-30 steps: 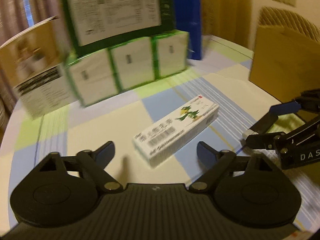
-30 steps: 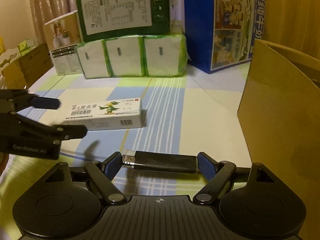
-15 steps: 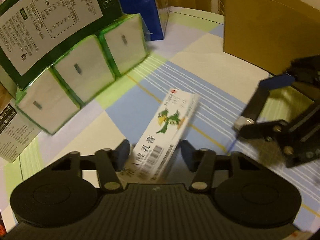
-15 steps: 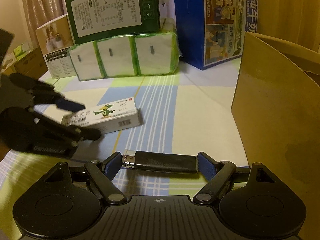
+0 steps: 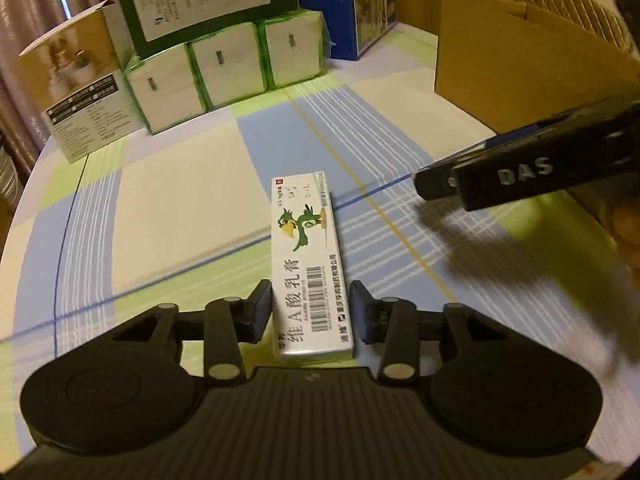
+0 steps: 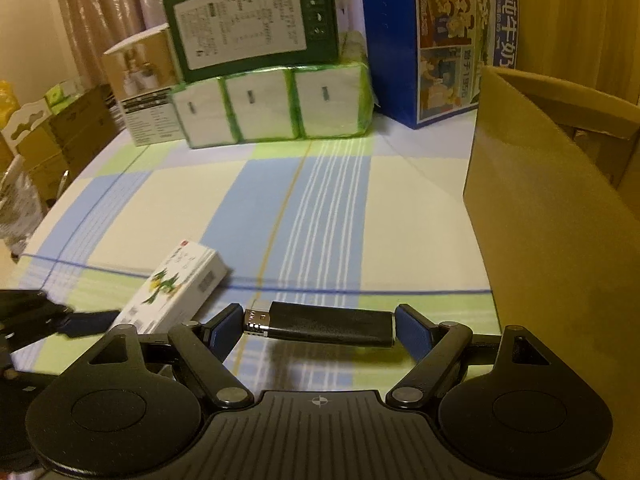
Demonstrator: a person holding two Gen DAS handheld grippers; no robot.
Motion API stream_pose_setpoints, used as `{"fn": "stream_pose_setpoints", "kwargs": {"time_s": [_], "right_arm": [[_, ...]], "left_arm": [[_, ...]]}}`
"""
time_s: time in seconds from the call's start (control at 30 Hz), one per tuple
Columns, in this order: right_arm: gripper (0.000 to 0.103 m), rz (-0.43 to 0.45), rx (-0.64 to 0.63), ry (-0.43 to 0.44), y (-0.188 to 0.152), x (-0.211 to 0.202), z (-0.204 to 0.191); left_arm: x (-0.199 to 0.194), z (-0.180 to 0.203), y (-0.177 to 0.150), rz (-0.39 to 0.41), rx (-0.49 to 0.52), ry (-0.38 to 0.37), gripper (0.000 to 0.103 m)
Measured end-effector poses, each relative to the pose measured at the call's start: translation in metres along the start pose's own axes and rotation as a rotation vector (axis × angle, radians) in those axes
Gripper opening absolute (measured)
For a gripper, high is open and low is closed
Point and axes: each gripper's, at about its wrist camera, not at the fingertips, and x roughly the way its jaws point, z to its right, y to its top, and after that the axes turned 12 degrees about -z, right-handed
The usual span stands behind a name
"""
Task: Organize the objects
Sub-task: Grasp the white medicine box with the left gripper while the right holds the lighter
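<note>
Checked tablecloth in pale blue, green and cream; stacked cartons ranged along its far edge. The white ointment box is clamped at its near end by the left gripper. A black lighter is held crosswise by the right gripper, near the brown cardboard box.
</note>
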Motion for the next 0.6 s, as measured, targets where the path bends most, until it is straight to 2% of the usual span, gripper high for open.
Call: {"fn": "stream_pose_setpoints", "kwargs": {"time_s": [0.1, 0.3, 0.43, 0.6], "right_arm": [[0.079, 0.006, -0.001, -0.004, -0.005, -0.007, 0.000], [0.079, -0.003, 0.010, -0.012, -0.004, -0.003, 0.002], [0.079, -0.010, 0.008, -0.009, -0.006, 0.001, 0.001], [0.079, -0.013, 0.008, -0.016, -0.004, 0.004, 0.000]], "left_arm": [[0.004, 0.004, 0.007, 0.013, 0.022, 0.030, 0.038], [0.021, -0.007, 0.015, 0.011, -0.088, -0.005, 0.038], [0.024, -0.007, 0.017, 0.022, -0.108, 0.006, 0.038], [0.026, -0.009, 0.016, 0.027, -0.128, 0.007, 0.033]]}}
